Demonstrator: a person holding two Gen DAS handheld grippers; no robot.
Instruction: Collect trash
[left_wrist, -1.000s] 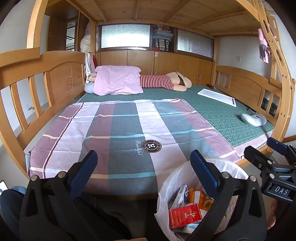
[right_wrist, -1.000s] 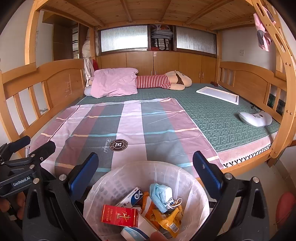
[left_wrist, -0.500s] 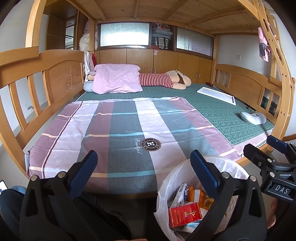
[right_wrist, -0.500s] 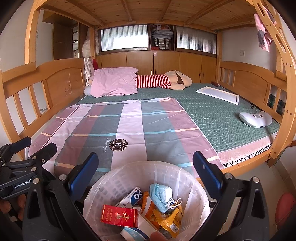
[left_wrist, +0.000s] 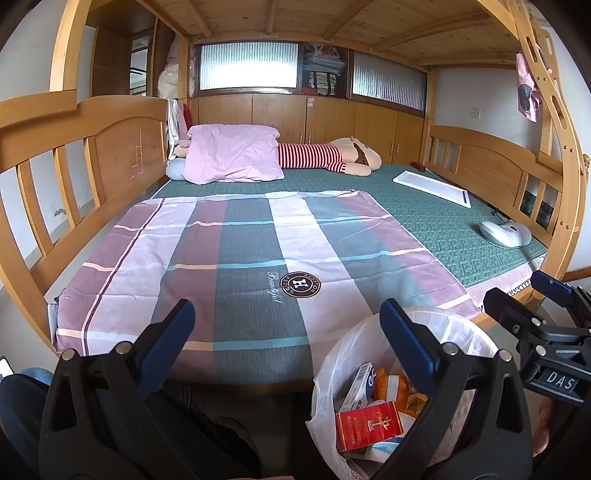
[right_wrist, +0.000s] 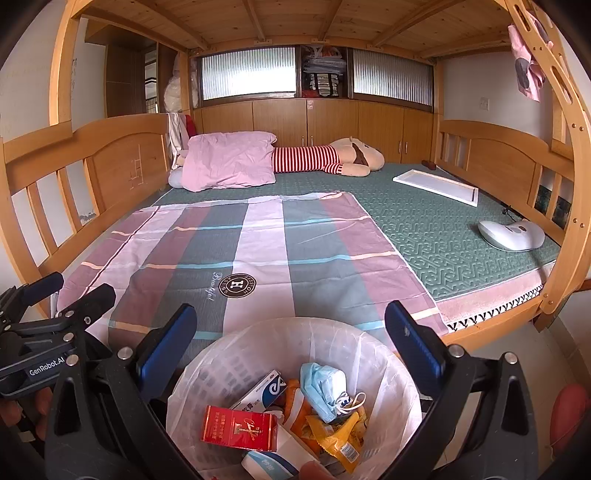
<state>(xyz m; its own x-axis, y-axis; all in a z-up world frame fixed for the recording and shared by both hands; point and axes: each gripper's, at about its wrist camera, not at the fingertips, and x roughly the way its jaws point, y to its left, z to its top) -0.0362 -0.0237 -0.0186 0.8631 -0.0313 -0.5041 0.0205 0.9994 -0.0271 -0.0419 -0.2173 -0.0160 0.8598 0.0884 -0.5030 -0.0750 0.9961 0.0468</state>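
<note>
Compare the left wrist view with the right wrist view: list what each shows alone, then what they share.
Only the left wrist view: a dark trouser leg at lower left, and the right gripper from the side.
Only the right wrist view: the blue face mask and yellow wrapper in the bin, a red round object on the floor, and the left gripper.
Both: the lined trash bin with its red box, the striped sheet, pink pillow and plush toy.

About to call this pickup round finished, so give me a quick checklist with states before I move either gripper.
1. Left gripper open, nothing held: ok.
2. Right gripper open, nothing held: ok.
3. White plastic-lined trash basket upright, in reach: ok.
4. Red cigarette pack and blue face mask inside the basket: ok.
5. Striped pink and grey bedsheet free of trash: ok.
6. Floor around the basket: cannot tell.
</note>
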